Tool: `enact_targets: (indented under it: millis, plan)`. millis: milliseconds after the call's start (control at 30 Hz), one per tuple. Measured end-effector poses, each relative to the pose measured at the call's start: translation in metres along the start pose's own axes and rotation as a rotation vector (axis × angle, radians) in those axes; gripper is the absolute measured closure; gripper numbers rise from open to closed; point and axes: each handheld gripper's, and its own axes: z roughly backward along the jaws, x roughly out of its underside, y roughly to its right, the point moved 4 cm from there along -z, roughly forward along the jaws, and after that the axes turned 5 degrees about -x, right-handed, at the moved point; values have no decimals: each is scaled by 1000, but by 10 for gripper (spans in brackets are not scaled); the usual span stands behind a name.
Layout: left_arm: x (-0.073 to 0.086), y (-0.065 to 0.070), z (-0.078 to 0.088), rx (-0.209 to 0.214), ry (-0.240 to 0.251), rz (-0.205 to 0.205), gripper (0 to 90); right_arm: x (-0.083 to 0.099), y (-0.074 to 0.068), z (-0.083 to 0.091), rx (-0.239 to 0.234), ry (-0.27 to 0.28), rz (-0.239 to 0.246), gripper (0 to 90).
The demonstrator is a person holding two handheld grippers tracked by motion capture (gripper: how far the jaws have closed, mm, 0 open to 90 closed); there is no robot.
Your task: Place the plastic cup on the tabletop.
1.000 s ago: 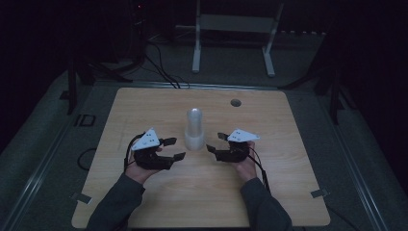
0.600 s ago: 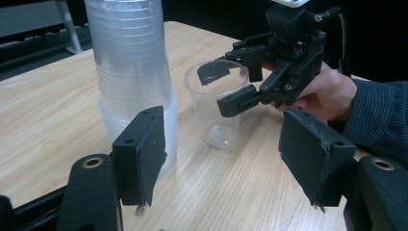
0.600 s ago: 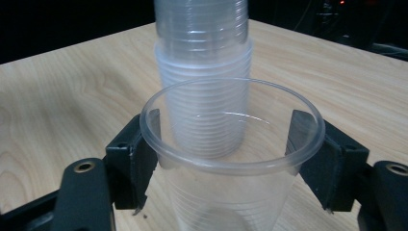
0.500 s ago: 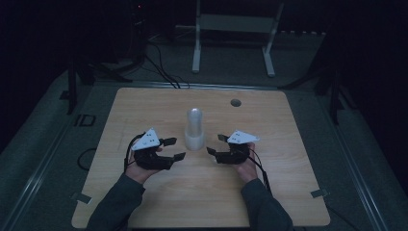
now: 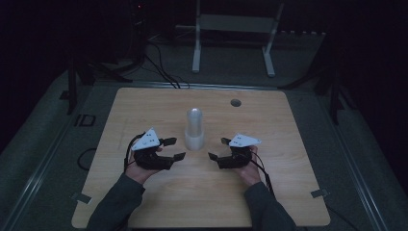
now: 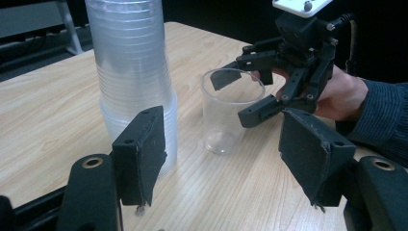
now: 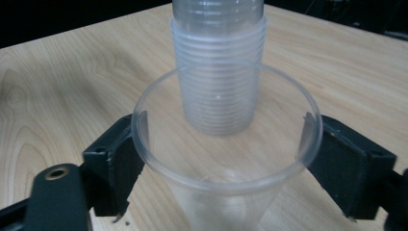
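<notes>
Right gripper [image 7: 226, 159] jaws just spread around clear cup [image 7: 226, 144], cup stack [image 6: 132, 72] just beyond, left gripper [image 6: 226, 163] half spread, empty, wooden table [image 5: 144, 106].

Cup stack [image 5: 194, 129] upright mid-table [image 5: 144, 106], inverted. Left gripper [image 5: 173, 148] just left of it, jaws apart, nothing btwn. Right gripper [image 5: 219, 148] just right, jaws have just been opening; contents unclear. Dark hole [image 5: 235, 102] behind.
</notes>
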Motion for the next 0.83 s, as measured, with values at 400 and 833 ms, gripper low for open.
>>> enact_targets:
  millis: [400, 833]
  plan:
    - [0, 0, 1, -2, 2, 1, 332, 8, -4, 6, 2, -29, -4, 128]
    - [-1, -1, 1, -5, 4, 0, 332, 19, -6, 18, 9, -52, -16, 124]
